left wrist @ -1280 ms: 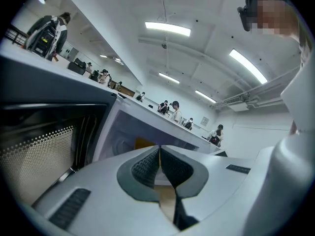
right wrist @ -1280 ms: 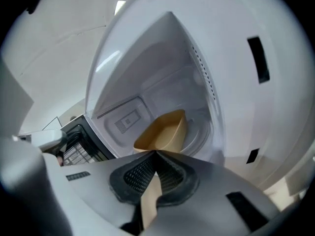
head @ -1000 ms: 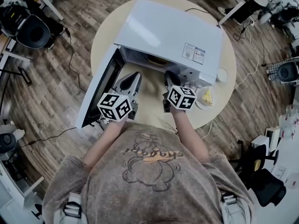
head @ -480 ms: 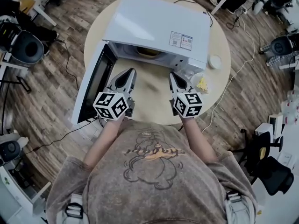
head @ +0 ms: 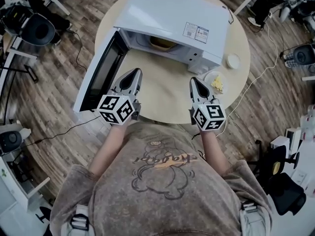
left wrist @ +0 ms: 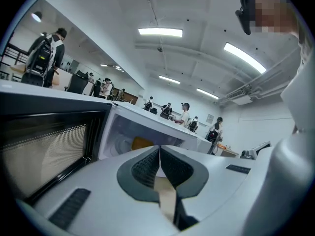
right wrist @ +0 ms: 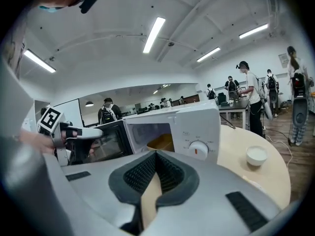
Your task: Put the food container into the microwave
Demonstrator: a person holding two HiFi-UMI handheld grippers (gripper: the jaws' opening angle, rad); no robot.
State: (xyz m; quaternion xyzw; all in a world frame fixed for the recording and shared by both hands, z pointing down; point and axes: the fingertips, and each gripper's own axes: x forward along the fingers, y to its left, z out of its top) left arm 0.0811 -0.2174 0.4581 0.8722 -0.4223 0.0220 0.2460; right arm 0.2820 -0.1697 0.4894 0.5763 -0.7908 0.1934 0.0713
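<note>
Inside the microwave (head: 172,23), the food container (head: 162,44) shows only a yellowish edge, and the microwave's own top hides the rest. The sticker (head: 196,32) on that top is too small to read. What the yellow food (head: 217,85) on the small plate (head: 209,76) is cannot be told. The print around the dial (right wrist: 198,150) is illegible.

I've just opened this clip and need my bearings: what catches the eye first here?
A white microwave sits on the round table, its door swung wide to the left in the head view, with a yellowish food container inside. In front of it hover the left gripper and right gripper, both shut and empty.
</note>
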